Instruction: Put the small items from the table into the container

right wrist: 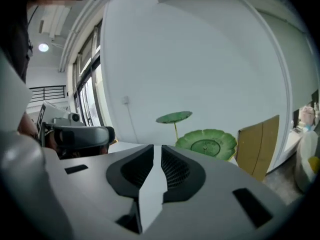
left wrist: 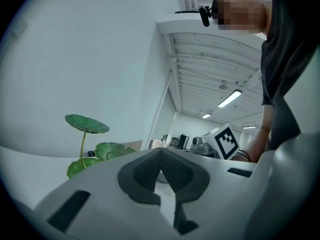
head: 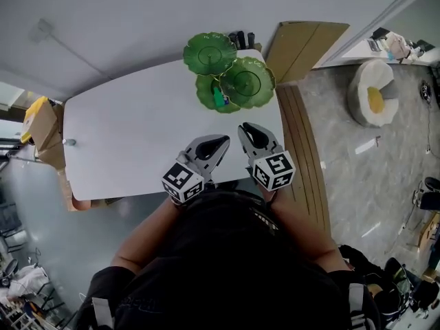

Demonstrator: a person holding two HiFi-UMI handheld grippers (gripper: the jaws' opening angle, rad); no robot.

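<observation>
Your left gripper (head: 221, 143), at lower centre over the white table (head: 124, 129), has its jaws pressed together and empty. At upper centre, the green leaf-shaped dish (head: 242, 82) holds one small blue-green item (head: 220, 99). Your right gripper (head: 245, 128), just to the right, shows a thin gap with nothing in it.

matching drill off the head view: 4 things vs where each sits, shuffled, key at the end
Things:
1. green lotus-leaf stand
2. small blue-green item
3. cardboard sheet
4. white floor cushion

Places:
A. on the stone floor, right of the table
B. in a lower leaf dish of the stand
C. at the far edge of the white table
D. leaning on the wall by the table's far right corner

Pairs: 1-C, 2-B, 3-D, 4-A
</observation>
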